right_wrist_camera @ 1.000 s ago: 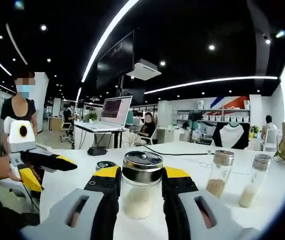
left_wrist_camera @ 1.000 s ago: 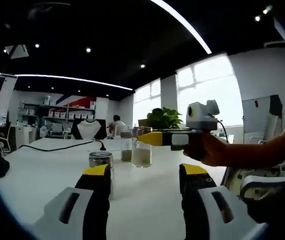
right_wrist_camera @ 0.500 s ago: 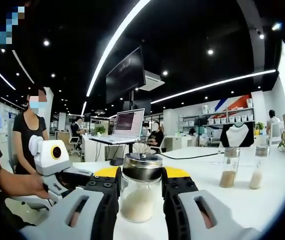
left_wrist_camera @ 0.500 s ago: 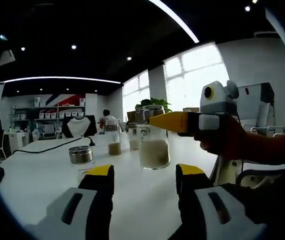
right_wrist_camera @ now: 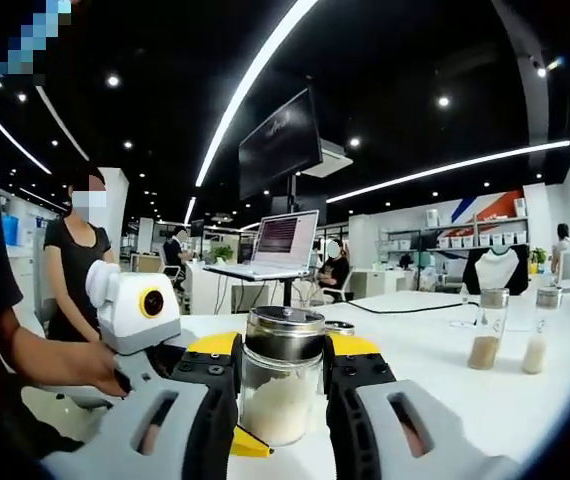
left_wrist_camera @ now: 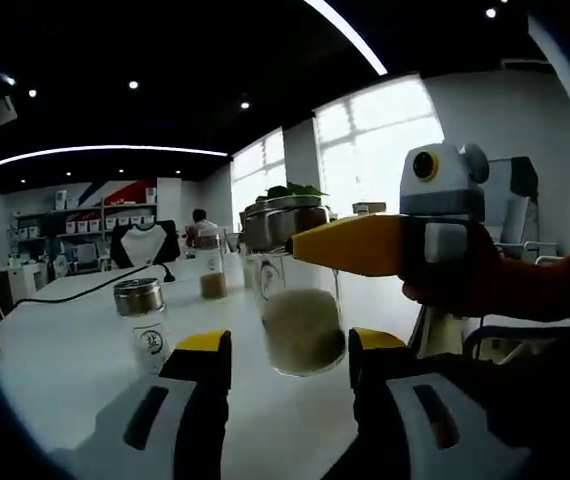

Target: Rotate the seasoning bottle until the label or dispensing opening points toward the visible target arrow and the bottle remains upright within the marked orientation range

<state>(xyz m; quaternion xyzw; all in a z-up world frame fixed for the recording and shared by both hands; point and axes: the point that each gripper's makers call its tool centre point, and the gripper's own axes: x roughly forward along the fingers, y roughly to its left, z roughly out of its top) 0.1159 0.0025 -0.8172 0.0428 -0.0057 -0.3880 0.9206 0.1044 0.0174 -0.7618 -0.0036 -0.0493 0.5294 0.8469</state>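
Note:
A glass seasoning bottle [right_wrist_camera: 279,385] with a metal cap and white powder stands upright between the jaws of my right gripper [right_wrist_camera: 280,352], which is shut on it. In the left gripper view the same bottle [left_wrist_camera: 301,322] hangs large just ahead of my open left gripper [left_wrist_camera: 290,348], at its jaw tips. The right gripper's yellow finger [left_wrist_camera: 350,245] reaches in from the right and presses the bottle's neck. A yellow fingertip [right_wrist_camera: 249,444] of the left gripper pokes in beside the bottle's base. Whether the bottle rests on the white table [left_wrist_camera: 75,345] is unclear.
A small capped jar [left_wrist_camera: 143,318] and a bottle of brown seasoning [left_wrist_camera: 211,272] stand on the table to the left. Two more bottles [right_wrist_camera: 485,327] [right_wrist_camera: 538,331] stand at the far right. A laptop [right_wrist_camera: 280,243] and a standing person [right_wrist_camera: 77,262] are behind.
The left gripper has come closer to the held bottle, which now sits at its jaw tips. The right gripper has stayed shut on the bottle.

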